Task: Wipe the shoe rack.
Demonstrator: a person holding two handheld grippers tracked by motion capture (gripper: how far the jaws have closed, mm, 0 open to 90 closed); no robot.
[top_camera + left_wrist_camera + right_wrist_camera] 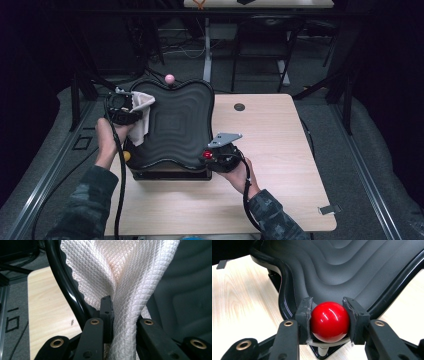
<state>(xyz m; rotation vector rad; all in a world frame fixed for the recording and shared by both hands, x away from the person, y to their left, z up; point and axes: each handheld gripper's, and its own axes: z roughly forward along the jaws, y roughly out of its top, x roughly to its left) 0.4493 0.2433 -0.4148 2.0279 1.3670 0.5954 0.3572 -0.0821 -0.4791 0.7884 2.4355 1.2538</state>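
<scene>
Red ball (pixel 329 321) clamped in right jaws — cloth (pixel 120 277) in left.

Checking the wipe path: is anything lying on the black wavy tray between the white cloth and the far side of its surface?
Nothing visible. The left gripper pinches the white cloth at the black wavy tray; its ridged surface looks bare.

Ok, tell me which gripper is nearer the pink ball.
Left. The left gripper, shut on the white cloth, sits just below-left of the pink ball; the right gripper clamps the red ball at the tray's near corner.
</scene>
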